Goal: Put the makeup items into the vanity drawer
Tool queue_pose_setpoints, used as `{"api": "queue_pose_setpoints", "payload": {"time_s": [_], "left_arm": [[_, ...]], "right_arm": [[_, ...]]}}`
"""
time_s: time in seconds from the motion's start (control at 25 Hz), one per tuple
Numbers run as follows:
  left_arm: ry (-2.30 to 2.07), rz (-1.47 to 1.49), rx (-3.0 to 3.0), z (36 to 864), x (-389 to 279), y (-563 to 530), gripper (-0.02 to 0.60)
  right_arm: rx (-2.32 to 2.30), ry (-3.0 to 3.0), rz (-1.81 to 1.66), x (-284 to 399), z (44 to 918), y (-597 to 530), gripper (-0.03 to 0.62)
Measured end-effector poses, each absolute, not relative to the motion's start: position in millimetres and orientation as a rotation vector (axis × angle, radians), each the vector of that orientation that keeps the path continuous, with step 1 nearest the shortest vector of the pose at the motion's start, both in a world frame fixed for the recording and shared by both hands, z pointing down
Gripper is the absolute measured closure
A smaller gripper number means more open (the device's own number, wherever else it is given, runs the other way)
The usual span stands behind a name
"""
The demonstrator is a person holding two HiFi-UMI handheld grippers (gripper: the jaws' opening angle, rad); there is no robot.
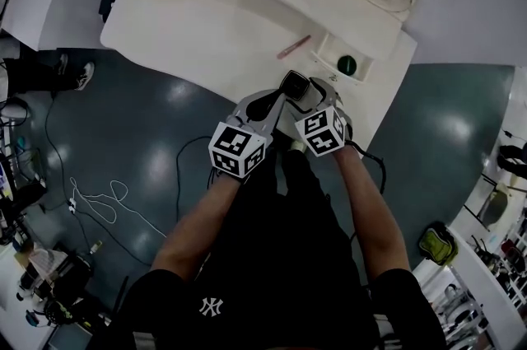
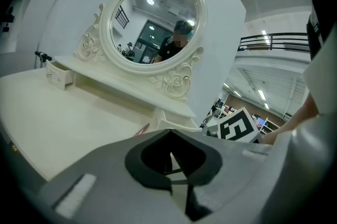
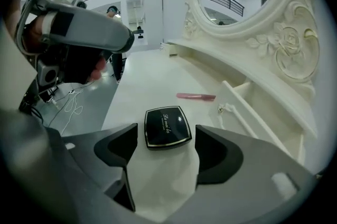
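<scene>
A black square compact (image 3: 167, 126) lies flat on the white vanity top (image 3: 152, 80), just ahead of my right gripper (image 3: 166, 146). Its jaws stand wide open on either side of the compact without touching it. In the head view the compact (image 1: 295, 85) sits near the table's front edge, by both grippers. A pink stick (image 3: 196, 96) lies farther back, beside the open drawer (image 3: 247, 107). The head view shows a dark green item (image 1: 347, 65) inside that drawer (image 1: 363, 77). My left gripper (image 2: 171, 134) hovers to the left of the compact, its pads together with nothing between them.
An ornate oval mirror (image 2: 155, 17) rises behind the top. A small closed drawer (image 2: 59, 76) sits at the far left of the shelf. Cables (image 1: 99, 200) trail over the dark floor to the left of the person's legs.
</scene>
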State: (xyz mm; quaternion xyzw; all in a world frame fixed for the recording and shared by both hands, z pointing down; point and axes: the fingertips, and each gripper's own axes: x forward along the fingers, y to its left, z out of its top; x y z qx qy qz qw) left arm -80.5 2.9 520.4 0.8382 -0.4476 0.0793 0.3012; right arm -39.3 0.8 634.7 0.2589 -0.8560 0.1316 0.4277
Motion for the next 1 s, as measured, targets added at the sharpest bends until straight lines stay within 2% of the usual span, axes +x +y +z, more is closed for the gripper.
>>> {"api": "queue_pose_setpoints", "payload": {"time_s": [0.24,0.48,1.0], "left_arm": [[-1.181,0.223,2.216,526,-83,-5,0.581],[-1.174,0.227,2.211,529,-83,-8,0.581],[-1.170,0.222,2.246,513,-73,-12,0.581]], "right_arm": [[0.600,-2.101,0.314,-40,648,-3,0.212],[0.576,-2.092,0.371,-42,652,-1,0.266],[0.681,-2.142,0.383,-27,610,2,0.270]]}}
